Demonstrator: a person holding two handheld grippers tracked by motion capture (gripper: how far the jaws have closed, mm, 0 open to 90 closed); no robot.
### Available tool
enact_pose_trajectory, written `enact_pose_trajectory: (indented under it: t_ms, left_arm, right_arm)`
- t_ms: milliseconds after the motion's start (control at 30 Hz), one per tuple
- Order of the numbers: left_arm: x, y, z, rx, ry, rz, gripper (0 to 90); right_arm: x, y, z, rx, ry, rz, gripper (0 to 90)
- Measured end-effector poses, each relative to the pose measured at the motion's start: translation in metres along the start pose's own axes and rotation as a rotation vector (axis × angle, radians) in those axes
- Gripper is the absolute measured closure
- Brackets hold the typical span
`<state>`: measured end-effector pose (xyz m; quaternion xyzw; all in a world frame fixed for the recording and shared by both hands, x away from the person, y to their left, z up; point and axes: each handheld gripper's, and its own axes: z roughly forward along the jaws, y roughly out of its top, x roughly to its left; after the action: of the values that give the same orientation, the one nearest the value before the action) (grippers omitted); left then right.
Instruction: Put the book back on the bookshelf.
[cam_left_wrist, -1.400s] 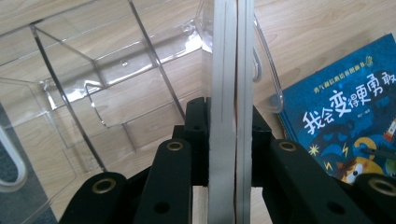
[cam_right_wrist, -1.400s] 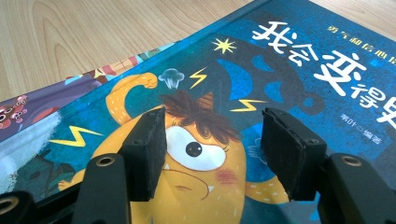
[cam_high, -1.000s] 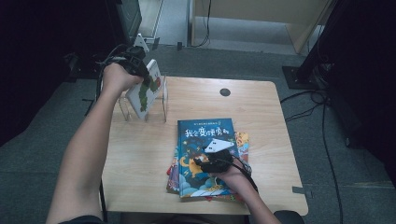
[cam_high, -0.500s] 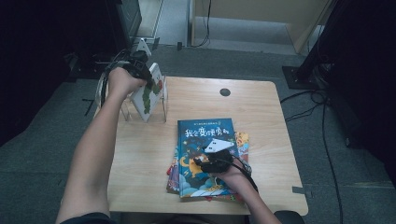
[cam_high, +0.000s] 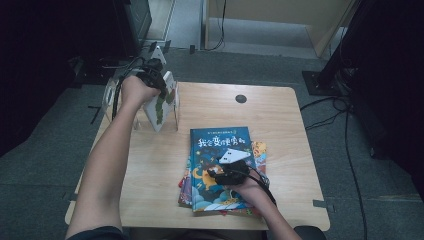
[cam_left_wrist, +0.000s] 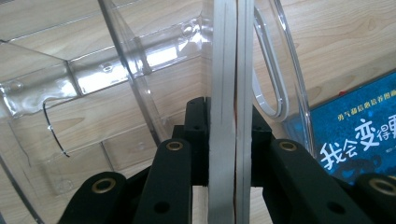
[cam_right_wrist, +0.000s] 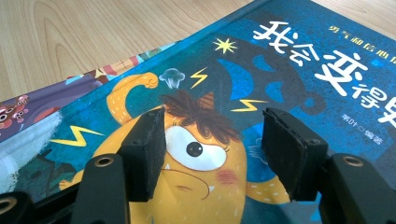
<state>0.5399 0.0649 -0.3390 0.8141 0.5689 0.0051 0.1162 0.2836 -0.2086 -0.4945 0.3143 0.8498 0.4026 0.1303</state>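
Book (cam_high: 161, 102) first, at the far left of the bench (cam_high: 150, 165): my left tool (cam_high: 152, 75) is clamped on its top edge, and I hold it upright, cover green and white, inside the clear plastic rack (cam_high: 172, 112). Along that tool's own jaws I see the pale page edges (cam_left_wrist: 223, 93) running straight up between the two black pads (cam_left_wrist: 195, 121), which press on either face of it. The rack's transparent walls (cam_left_wrist: 121, 70) rise on both sides of the book, and a curved divider with an oval slot (cam_left_wrist: 275, 79) stands just beside it.

Toward the middle of the bench lies a small stack of picture books (cam_high: 260, 155), the top one blue (cam_high: 220, 145), flat, with white lettering and an orange one-eyed monster (cam_right_wrist: 196, 154) on its cover.

My right tool (cam_high: 220, 172) is over the near part of that blue cover, jaws standing apart, nothing between them, the monster's face showing in the gap.
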Motion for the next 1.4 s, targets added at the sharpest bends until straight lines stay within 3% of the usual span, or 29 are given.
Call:
enact_pose_trajectory:
  t_ms: [233,667,800,1200,1400]
  left_arm:
    - [0.005,-0.002,0.006,-0.002,-0.019,-0.016,77.6]
    - [0.006,-0.003,0.014,0.025,0.003,0.002,77.8]
    - [0.009,-0.004,0.016,0.018,-0.012,-0.011,78.0]
    - [0.008,-0.003,0.018,0.013,-0.004,-0.01,77.8]
    - [0.009,-0.001,0.02,0.016,-0.024,-0.024,77.2]
  right_arm:
    - [0.0,0.0,0.0,0.0,0.0,0.0,40.0]
    - [0.0,0.0,0.0,0.0,-0.001,-0.001,40.0]
    - [0.0,0.0,0.0,0.0,0.0,-0.002,40.1]
    - [0.0,0.0,0.0,0.0,-0.001,-0.002,40.1]
    - [0.0,0.0,0.0,0.0,-0.001,-0.002,40.1]
